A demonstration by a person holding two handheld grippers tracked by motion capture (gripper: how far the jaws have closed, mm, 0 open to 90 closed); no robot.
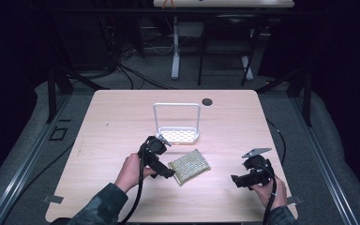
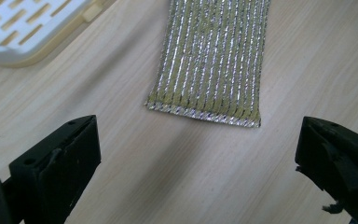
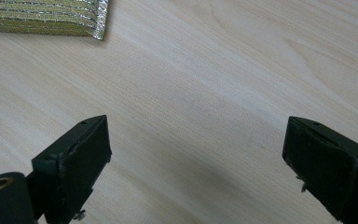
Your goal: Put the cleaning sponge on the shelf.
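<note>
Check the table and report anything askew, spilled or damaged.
Nothing stands out. The sponge lies flat on the table, at an angle to its edges, beside the upright white rack. No spill or damage shows.

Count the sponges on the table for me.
1. The sponge lies flat on the table, just in front of the white rack and beside the left gripper. Nothing suggests another is hidden.

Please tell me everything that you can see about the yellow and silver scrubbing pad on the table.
The scrubbing pad is a flat rectangle that looks woven, with yellow-green fibre and shiny silver threads in ribbed stripes along its length. It lies flat and askew on the wooden table, just in front of the white slotted rack, apart from it. The left tool is open at its near end, not touching.
</note>
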